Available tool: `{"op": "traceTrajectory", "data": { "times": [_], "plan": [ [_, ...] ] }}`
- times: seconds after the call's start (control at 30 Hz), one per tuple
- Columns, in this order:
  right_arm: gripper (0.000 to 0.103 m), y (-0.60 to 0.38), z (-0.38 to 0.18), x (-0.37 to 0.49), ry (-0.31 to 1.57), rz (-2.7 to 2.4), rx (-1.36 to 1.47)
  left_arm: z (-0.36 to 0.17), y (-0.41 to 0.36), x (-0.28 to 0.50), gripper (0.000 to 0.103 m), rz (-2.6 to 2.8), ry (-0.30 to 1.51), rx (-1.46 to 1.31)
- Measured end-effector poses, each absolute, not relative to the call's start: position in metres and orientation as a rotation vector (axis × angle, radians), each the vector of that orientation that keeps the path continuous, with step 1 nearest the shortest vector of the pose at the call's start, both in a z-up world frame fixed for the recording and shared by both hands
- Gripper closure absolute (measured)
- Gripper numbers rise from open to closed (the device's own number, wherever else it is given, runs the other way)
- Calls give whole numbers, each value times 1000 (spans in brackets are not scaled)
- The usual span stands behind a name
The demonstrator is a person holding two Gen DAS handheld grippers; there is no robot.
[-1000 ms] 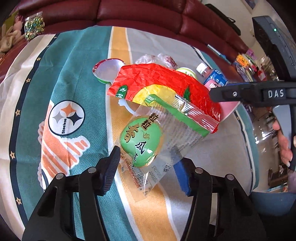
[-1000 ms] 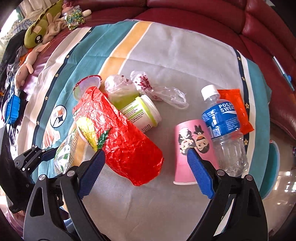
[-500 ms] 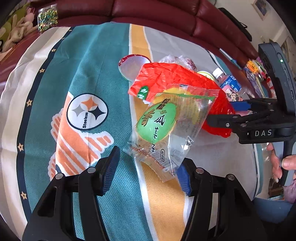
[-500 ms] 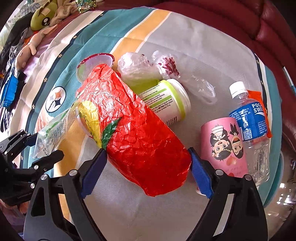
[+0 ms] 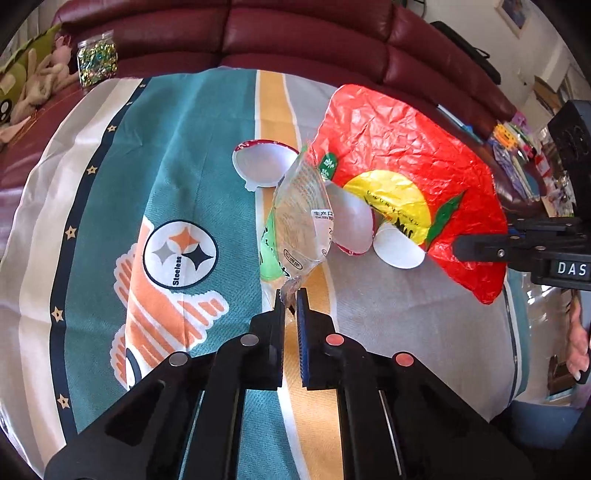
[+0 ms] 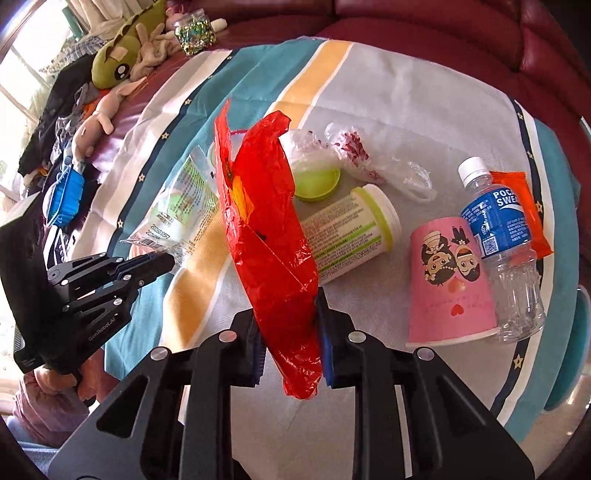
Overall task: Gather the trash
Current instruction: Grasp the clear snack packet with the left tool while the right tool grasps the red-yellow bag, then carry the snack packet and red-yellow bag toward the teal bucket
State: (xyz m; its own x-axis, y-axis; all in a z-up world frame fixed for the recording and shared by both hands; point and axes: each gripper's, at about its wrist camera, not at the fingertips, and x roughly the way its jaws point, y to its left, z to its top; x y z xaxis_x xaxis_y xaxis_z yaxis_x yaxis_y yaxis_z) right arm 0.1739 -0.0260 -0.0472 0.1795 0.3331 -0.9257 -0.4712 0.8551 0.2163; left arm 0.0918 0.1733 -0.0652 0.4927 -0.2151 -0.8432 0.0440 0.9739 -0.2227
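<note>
left claw (image 5: 291, 301) has just closed on the clear wrapper (image 5: 303, 218); right claw (image 6: 290, 328) just closed on the red bag (image 6: 266, 229). ahead of it the pink cup (image 6: 448, 280), bottle (image 6: 498, 236) and tub (image 6: 351, 232) lie uncollected; no bin visible, probably off-frame.

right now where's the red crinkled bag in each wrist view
Left wrist view: the red crinkled bag fills the upper right, its lower right corner pinched by the right gripper coming in from the right edge.
Right wrist view: it stands on edge at centre, clamped between that gripper's pads.
Shared landmark: the glitter jar on the sofa, upper left in both views.
</note>
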Motion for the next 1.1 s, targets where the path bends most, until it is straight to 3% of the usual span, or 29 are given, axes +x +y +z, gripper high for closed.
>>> {"op": "traceTrajectory", "data": {
  "times": [0.53,1.1],
  "plan": [
    [81,-105,2,174,1131,488,31,-7,130,87,97,-203,957,-106],
    [81,-329,22,153,1007,179,270,39,-78,133,96,-525,924,35]
  ]
}}
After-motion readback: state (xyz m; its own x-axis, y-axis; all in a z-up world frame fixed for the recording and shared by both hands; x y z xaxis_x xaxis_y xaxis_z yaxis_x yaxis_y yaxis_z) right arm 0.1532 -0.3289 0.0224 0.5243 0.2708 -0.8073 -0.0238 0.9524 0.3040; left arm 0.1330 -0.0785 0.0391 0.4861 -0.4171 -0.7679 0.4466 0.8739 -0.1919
